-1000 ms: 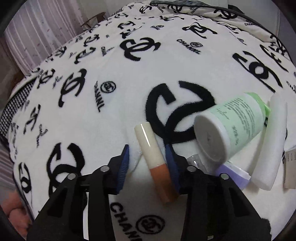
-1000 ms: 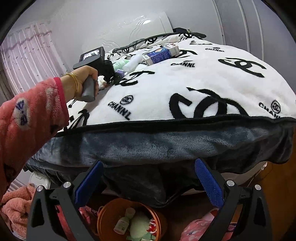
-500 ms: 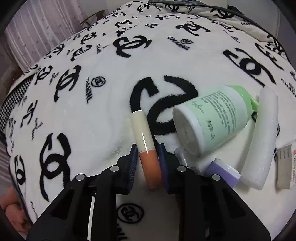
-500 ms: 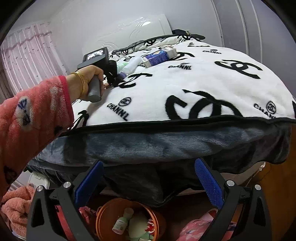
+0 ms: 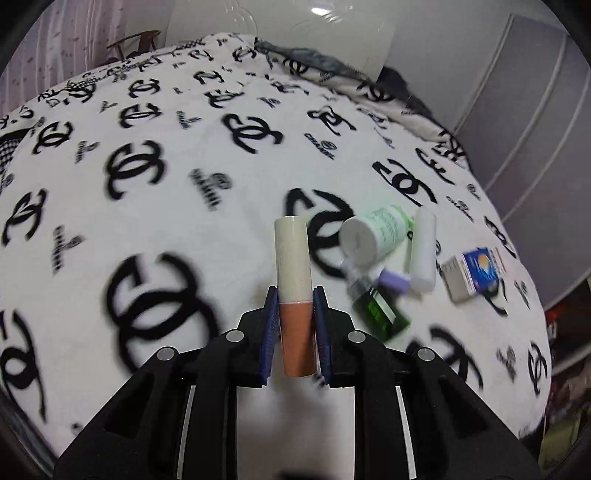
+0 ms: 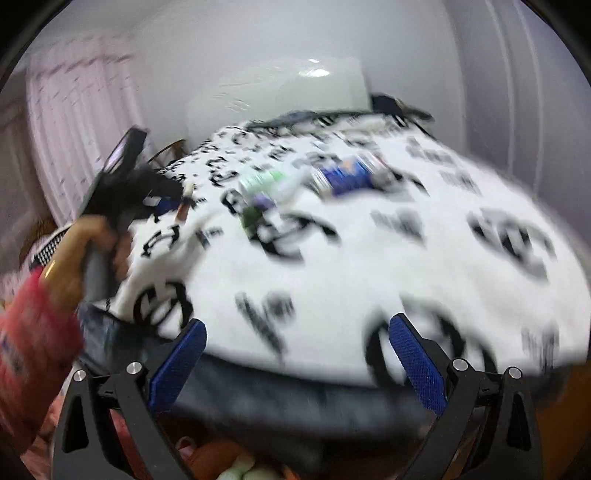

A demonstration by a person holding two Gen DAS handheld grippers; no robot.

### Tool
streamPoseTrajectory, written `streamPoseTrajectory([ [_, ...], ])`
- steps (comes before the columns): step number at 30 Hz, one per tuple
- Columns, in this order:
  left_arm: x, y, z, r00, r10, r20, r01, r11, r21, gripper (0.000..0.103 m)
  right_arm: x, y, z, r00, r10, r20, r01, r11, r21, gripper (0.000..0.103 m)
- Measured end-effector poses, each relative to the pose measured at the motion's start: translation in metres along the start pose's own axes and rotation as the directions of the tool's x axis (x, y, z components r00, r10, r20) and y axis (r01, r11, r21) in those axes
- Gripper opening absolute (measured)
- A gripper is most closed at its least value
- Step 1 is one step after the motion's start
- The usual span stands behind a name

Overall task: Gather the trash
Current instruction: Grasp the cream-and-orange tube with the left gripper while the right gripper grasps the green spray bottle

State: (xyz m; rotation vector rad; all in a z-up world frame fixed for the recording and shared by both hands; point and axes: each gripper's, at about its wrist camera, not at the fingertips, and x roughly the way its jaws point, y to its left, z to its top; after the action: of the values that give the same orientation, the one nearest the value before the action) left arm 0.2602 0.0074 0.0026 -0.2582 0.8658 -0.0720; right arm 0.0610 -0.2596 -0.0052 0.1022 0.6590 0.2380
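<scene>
Clearly the left gripper [image 5: 294, 325] is clamped on the lip-gloss tube [image 5: 294, 280], pads on its orange lower body, tube held above the blanket [image 5: 155, 229]. It looks light, rigid and smooth, so a slick grip; holding the body rather than the cream cap seems safest. The right gripper [image 6: 299, 365] stands wide apart, empty, though that view is blurred.

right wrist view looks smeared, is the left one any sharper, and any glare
Right wrist view: heavy motion blur smears the blanket and its items; only the right gripper stays crisp. Left wrist view: sharper, the tube clear, blanket logos mildly streaked. Glare on the white headboard.
</scene>
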Motion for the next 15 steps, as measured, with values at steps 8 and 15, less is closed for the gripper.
streamPoseTrajectory([
  [8,-0.055,0.046,-0.059,0.997,-0.073,0.033,0.072,0.997,0.013,0.019,0.161,0.055,0.095,0.975,-0.049,-0.217,0.003,0.979,-0.206,0.067],
  [15,-0.071,0.081,-0.082,0.992,-0.125,0.021,0.125,0.991,-0.046,0.019,0.244,0.083,0.111,0.936,-0.184,-0.301,0.088,0.948,-0.305,0.046],
])
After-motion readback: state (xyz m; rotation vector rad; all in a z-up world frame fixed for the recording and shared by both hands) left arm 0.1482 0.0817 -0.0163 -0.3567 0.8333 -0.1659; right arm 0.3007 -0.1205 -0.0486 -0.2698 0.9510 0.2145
